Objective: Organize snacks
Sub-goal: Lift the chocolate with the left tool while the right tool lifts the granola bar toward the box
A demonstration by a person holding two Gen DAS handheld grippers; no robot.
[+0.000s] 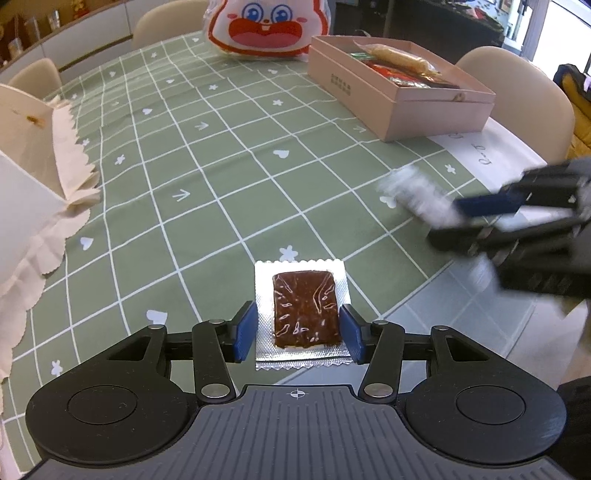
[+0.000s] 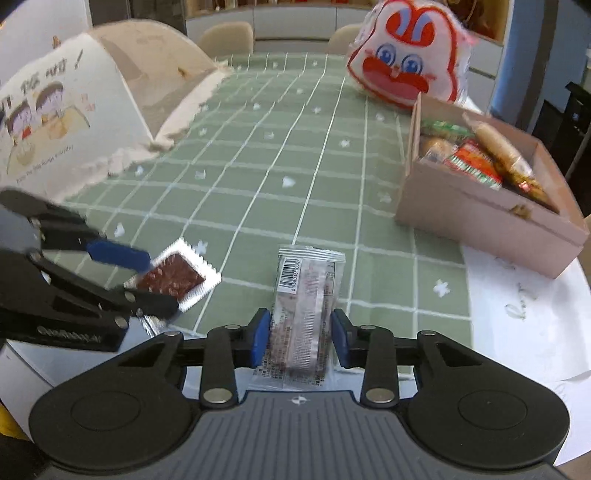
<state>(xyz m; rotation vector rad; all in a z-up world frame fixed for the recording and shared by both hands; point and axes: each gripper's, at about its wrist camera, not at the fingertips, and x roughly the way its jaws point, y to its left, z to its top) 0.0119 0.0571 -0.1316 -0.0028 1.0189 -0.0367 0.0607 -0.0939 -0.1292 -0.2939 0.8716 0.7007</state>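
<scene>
A table under a green checked tablecloth (image 1: 207,177) fills both views, with beige chairs (image 1: 517,88) around its far and right sides. At the far end leans a large white-and-red bag printed with a cartoon rabbit face (image 1: 266,29). On the left stands a white paper bag with a scalloped edge (image 2: 74,122), bearing drawn figures. On the right sits an open pink box (image 1: 402,110) with several wrapped snacks inside: a long tan packet (image 2: 498,151) lies over red and green ones. Near the table's front edge, the left gripper (image 1: 297,330) has its blue pads on either side of a silver-edged packet showing a dark brown slab (image 1: 306,310); the pads (image 1: 245,332) seem to touch the foil border, though whether they press on it cannot be told from here. The packet lies flat on the cloth. To its right, the right gripper (image 2: 299,338) is clamped on a clear wrapped bar with a barcode (image 2: 306,314), gripped at its near end, its far end pointing toward the table's middle. From the left wrist view that bar is only a white blur.
</scene>
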